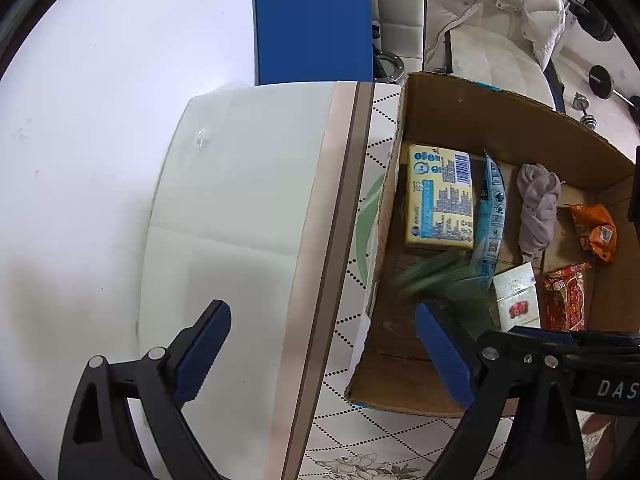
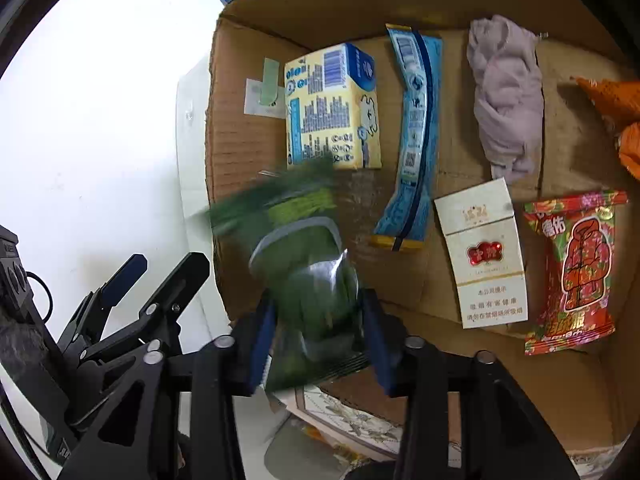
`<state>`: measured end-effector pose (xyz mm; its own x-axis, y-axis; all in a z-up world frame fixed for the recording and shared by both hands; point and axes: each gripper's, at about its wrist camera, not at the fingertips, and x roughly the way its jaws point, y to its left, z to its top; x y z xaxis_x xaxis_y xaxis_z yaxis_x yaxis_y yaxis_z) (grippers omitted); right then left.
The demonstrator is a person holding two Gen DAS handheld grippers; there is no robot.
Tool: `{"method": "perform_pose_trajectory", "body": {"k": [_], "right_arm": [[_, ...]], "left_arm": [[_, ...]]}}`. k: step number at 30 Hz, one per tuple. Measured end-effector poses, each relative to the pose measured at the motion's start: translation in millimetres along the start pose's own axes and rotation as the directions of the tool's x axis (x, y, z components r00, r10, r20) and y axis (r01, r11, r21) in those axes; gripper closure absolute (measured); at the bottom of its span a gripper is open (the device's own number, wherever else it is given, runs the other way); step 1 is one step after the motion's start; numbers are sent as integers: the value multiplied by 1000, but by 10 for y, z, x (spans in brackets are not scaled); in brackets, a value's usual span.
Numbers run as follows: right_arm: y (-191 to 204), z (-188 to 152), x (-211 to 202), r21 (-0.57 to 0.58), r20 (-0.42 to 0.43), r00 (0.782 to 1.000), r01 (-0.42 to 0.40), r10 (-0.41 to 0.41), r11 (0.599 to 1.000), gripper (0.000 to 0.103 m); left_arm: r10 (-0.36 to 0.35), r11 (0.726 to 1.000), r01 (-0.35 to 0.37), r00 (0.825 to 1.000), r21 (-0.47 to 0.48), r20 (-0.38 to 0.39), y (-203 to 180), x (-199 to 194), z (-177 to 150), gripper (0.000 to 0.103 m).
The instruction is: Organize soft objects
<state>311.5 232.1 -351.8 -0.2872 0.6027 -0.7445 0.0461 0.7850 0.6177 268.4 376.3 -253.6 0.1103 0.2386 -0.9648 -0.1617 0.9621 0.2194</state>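
An open cardboard box (image 1: 516, 120) (image 2: 240, 152) holds a yellow tissue pack (image 1: 440, 196) (image 2: 332, 108), a blue sachet (image 1: 494, 208) (image 2: 416, 136), a lilac cloth (image 1: 538, 208) (image 2: 506, 96), a white cigarette pack (image 1: 518, 300) (image 2: 486, 256), a red snack bag (image 1: 566, 300) (image 2: 572, 272) and an orange bag (image 1: 596, 232) (image 2: 620, 108). My right gripper (image 2: 320, 320) is over the box; its jaws stand apart around a blurred green packet (image 2: 304, 248) (image 1: 440, 276). I cannot tell if they grip it. My left gripper (image 1: 320, 352) is open and empty over the table edge, left of the box.
The box stands on a white table (image 1: 240, 208) with a patterned cloth (image 1: 360, 432). A blue panel (image 1: 314, 28) and a cream sofa with a jacket (image 1: 500, 12) lie beyond. Dumbbells (image 1: 600, 84) lie on the floor at far right. The left gripper shows in the right wrist view (image 2: 160, 264).
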Motion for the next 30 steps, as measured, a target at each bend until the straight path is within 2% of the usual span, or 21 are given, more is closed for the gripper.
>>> {"method": "perform_pose_trajectory", "body": {"k": [2,7,10,13,16,18,19,24,28,30], "right_arm": [[-52,-17,-97,-1,16,1000,22,-22,1000,40],[-95,-171,-432,-11,99,987,127,-126,992,40],[-139,-287,-672,-6,165,962,222,-218,975,40],[-257,-394,-963,26,237,918,322,-319,946,27],[-376,-545,-1188,52,276,875,398,-397,916,25],[-412,-616,-1256,63,291,846,450,-448,891,17],[-434,-661,-1293,76,305,826,475,-474,877,10],[-523,-918,-1475,97,356,763,544,-540,833,7],[-516,-1152,-1604,124,390,738,550,-550,826,6],[-474,-1296,-1711,137,419,705,573,-572,808,6]], "left_arm": [[-12,1000,12,1000,1,2,-21,-20,-5,8],[-56,998,56,998,3,17,-128,-136,-10,8],[-92,996,92,995,4,24,-237,-232,-29,8],[-129,992,128,991,10,37,-383,-336,-89,8],[-166,986,165,985,22,43,-543,-420,-138,8],[-186,982,185,982,26,43,-645,-470,-168,8],[-194,981,193,980,25,46,-686,-500,-179,8],[-219,976,217,974,27,63,-827,-648,-283,9],[-225,974,222,968,43,106,-893,-910,-409,8],[-232,973,228,965,47,126,-901,-1066,-477,9]]}}
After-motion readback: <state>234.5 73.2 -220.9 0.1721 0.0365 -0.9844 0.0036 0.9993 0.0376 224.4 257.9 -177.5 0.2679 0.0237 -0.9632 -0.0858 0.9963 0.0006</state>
